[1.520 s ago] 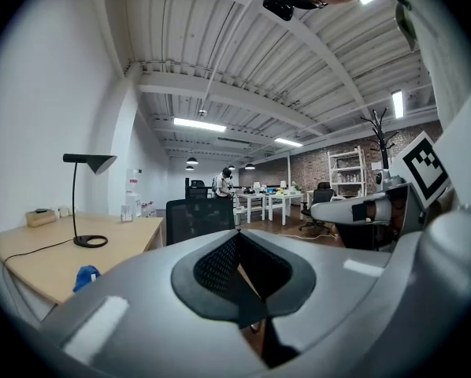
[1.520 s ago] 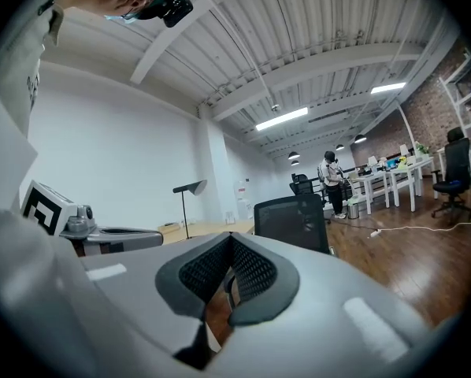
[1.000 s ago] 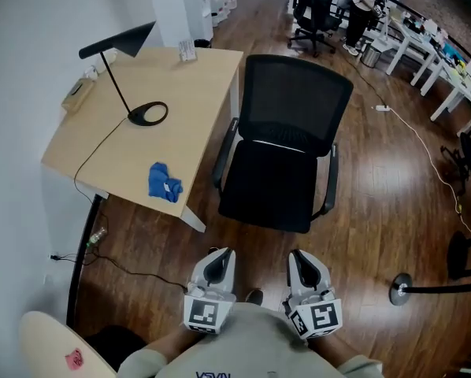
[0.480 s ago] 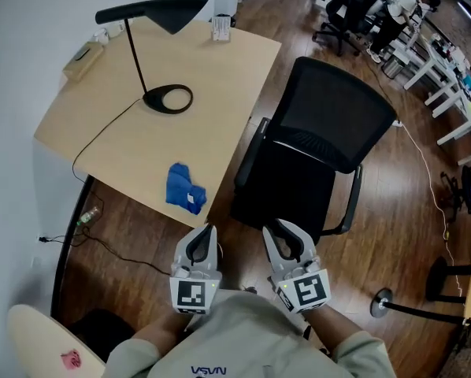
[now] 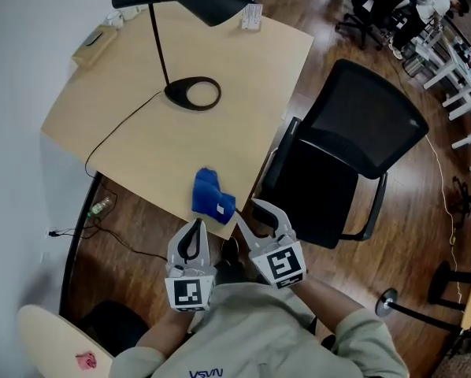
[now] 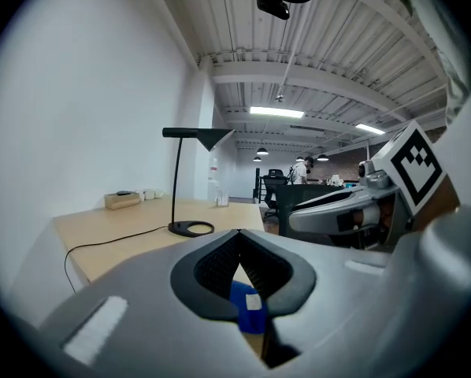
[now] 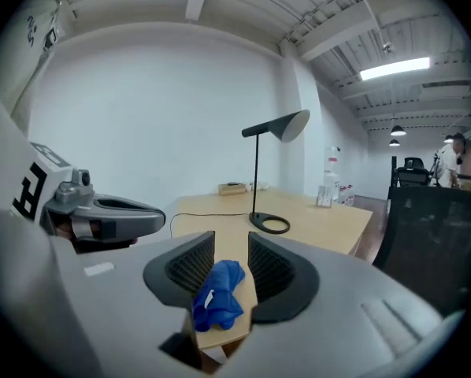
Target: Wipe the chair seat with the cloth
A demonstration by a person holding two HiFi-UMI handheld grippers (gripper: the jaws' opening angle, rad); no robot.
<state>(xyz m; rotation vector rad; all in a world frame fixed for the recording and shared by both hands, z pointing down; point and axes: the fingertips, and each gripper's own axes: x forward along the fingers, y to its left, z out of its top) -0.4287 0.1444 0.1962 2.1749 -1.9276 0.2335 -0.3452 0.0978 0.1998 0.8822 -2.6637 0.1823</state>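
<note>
A crumpled blue cloth [image 5: 212,196] lies on the pale wooden desk [image 5: 141,144], close to its near corner. The black office chair stands to the right of the desk, its seat [image 5: 320,199] bare. My right gripper [image 5: 257,212] hovers just short of the cloth, its jaws opening. In the right gripper view the cloth [image 7: 217,293] shows in the gap of that gripper [image 7: 231,244], and the pads do not press on it. My left gripper [image 5: 193,228] is shut and empty, below the desk edge. The cloth [image 6: 246,309] sits just beyond its closed tips.
A black desk lamp [image 5: 193,93] with a trailing cable stands mid-desk, and a small box [image 5: 100,36] sits at the far left corner. The chair's mesh back [image 5: 371,120] rises to the right. A round stand base [image 5: 389,299] is on the wood floor.
Both grippers have come forward and left, from in front of the chair toward the desk corner and the cloth. The right jaws have spread apart.
</note>
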